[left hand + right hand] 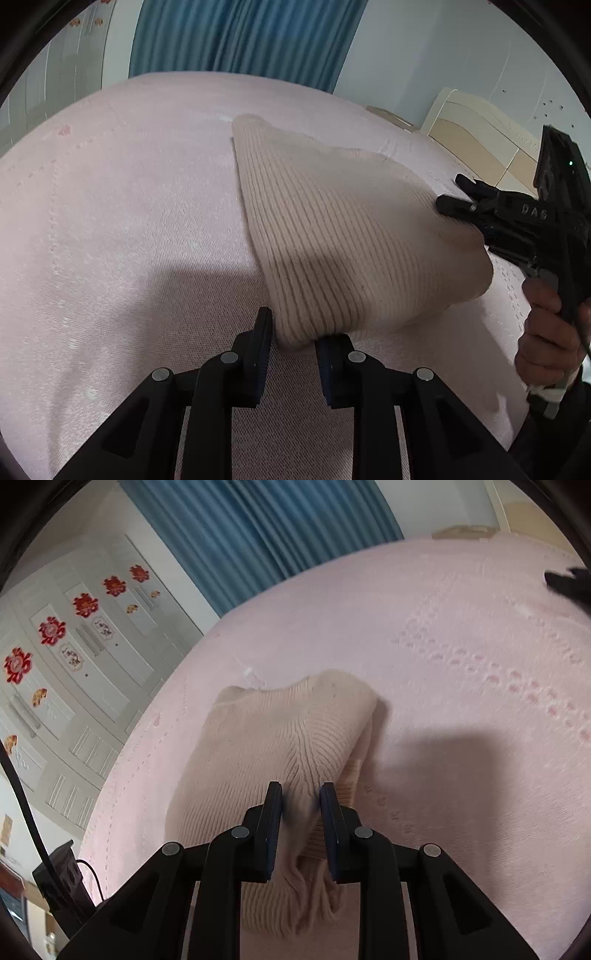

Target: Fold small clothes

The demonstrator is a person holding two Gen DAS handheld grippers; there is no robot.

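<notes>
Left wrist view: beige ribbed knit garment (343, 236) draped across the middle of the pink bed cover (110, 206), lifted at two ends. Left gripper (293, 334) with jaws slightly apart, the garment's near corner between the pads; whether pressed or merely resting there cannot be told. Right gripper (456, 197) at the garment's right edge, held by a hand (550, 325). Wide bare cover to the left and toward the far edge, below a blue curtain (243, 37). Right wrist view: right gripper (301, 794) clamped on a bunched fold of the garment (280, 731), ribs puckering toward the pads. Plenty of open cover (461, 664) to the right; left edge close, beside a white wardrobe (81, 657).
</notes>
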